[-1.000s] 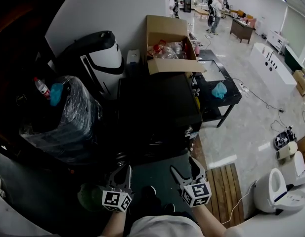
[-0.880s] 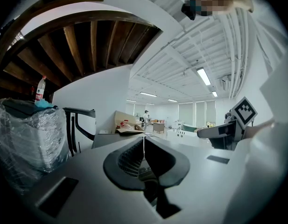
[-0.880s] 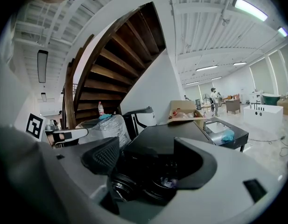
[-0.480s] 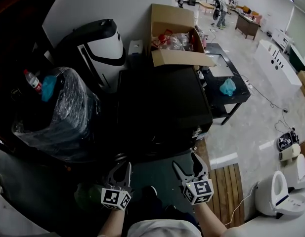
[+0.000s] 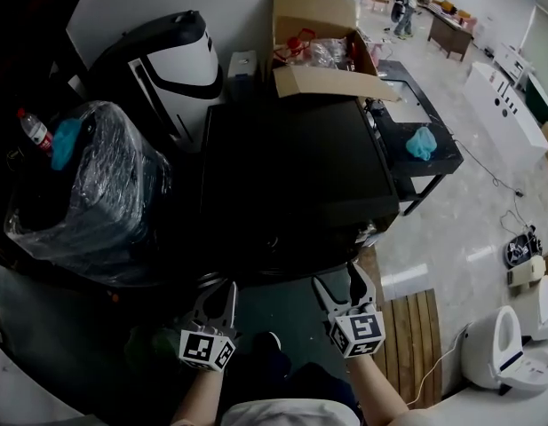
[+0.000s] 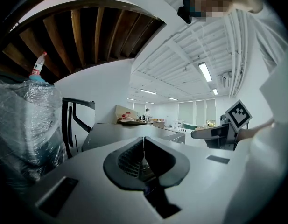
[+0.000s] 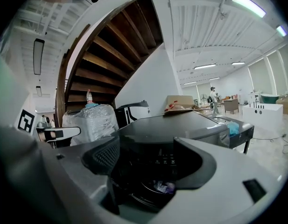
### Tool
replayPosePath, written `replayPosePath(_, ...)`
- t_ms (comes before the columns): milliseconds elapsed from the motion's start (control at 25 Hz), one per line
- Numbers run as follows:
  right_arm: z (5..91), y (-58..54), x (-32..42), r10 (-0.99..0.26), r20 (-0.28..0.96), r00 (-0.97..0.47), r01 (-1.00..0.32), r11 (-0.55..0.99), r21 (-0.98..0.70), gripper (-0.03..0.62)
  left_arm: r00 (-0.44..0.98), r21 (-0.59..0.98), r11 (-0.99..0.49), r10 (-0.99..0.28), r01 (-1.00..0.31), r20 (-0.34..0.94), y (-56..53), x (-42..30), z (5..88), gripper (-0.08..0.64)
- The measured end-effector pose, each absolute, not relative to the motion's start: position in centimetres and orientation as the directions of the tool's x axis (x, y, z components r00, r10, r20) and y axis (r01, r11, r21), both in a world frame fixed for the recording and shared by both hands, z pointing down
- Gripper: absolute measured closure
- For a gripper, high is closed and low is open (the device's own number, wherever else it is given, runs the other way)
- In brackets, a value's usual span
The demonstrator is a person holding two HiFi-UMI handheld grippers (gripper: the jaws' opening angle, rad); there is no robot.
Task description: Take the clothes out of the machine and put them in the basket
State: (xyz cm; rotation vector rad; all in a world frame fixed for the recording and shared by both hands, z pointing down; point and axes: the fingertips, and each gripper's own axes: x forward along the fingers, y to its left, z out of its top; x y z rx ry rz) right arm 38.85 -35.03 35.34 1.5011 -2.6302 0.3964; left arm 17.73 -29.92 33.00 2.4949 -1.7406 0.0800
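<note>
The black front-loading machine [image 5: 291, 185] stands straight ahead of me, its flat top filling the middle of the head view. Both grippers are held low in front of it. My left gripper [image 5: 218, 298] has its jaws pressed together with nothing between them [image 6: 144, 141]. My right gripper [image 5: 340, 287] stands open and empty [image 7: 148, 148]. Between its jaws the machine's round door [image 7: 151, 192] shows, with a bit of coloured cloth [image 7: 163, 186] behind it. A green object [image 5: 154, 344] lies low beside the left gripper, mostly hidden in the dark.
A plastic-wrapped bin [image 5: 87, 185] with a bottle [image 5: 32, 131] stands left of the machine, a black-and-white appliance [image 5: 171, 69] behind it. An open cardboard box [image 5: 322, 56] sits at the back. A low black table [image 5: 433, 162] and a wooden slat mat [image 5: 414, 335] lie to the right.
The head view has drawn closer to the machine, which now looks larger. Both grippers keep their places in front of it, the left still shut and the right still open.
</note>
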Motion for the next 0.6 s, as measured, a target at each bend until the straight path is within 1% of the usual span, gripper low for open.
replayPosePath(360, 41.4, -38.3, 37.7, -0.84, 0.17, -0.515, -0.855, 0.488, -0.176, 0.225, 0.349, 0.075, -0.345, -0.936, -0.936, 0.052, -33.9, 17.5, 38.7, 0.538)
replayPosePath(520, 44.6, -38.8, 38.0, -0.847, 0.175, -0.502, -0.865, 0.488, -0.12, 0.227, 0.362, 0.068, -0.358, -0.931, -0.931, 0.041, -35.0, 18.5, 41.8, 0.538)
replayPosePath(600, 46.4, -39.1, 37.5, -0.845, 0.174, -0.505, -0.863, 0.489, -0.127, 0.224, 0.362, 0.074, -0.358, -0.932, -0.931, 0.036, -35.5, 18.4, 42.8, 0.538)
